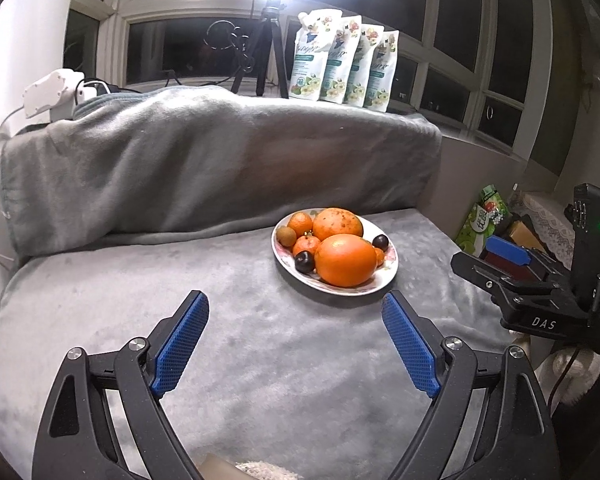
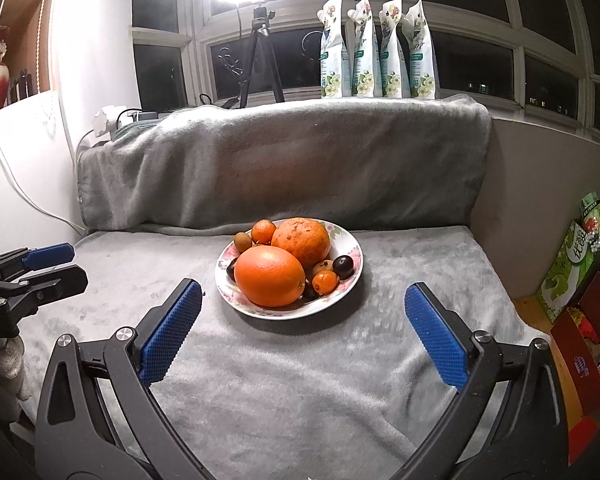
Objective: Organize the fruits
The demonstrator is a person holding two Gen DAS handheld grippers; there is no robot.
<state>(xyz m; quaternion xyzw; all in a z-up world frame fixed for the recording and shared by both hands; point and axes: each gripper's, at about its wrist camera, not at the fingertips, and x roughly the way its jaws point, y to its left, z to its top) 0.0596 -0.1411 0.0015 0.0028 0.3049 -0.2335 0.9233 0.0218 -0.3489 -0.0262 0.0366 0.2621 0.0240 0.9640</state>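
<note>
A floral white plate point(image 1: 386, 278) point(image 2: 352, 250) sits on the grey blanket and holds two large oranges point(image 1: 346, 260) point(image 2: 269, 276), several small tangerines point(image 1: 300, 224) point(image 2: 263, 231), dark plums point(image 1: 304, 261) point(image 2: 343, 266) and a brown longan point(image 1: 287, 236) point(image 2: 243, 241). My left gripper point(image 1: 296, 304) is open and empty, just short of the plate's near left. My right gripper point(image 2: 304, 296) is open and empty, its fingers either side of the plate's near rim. The right gripper also shows at the right of the left wrist view point(image 1: 508, 256), the left gripper at the left of the right wrist view point(image 2: 52, 260).
A blanket-covered backrest point(image 1: 220, 160) point(image 2: 284, 160) rises behind the plate. Several refill pouches point(image 1: 344, 64) point(image 2: 376, 52) and a tripod lamp point(image 1: 266, 48) point(image 2: 260, 60) stand on the window sill. Green and red boxes point(image 2: 572, 264) stand off the right edge.
</note>
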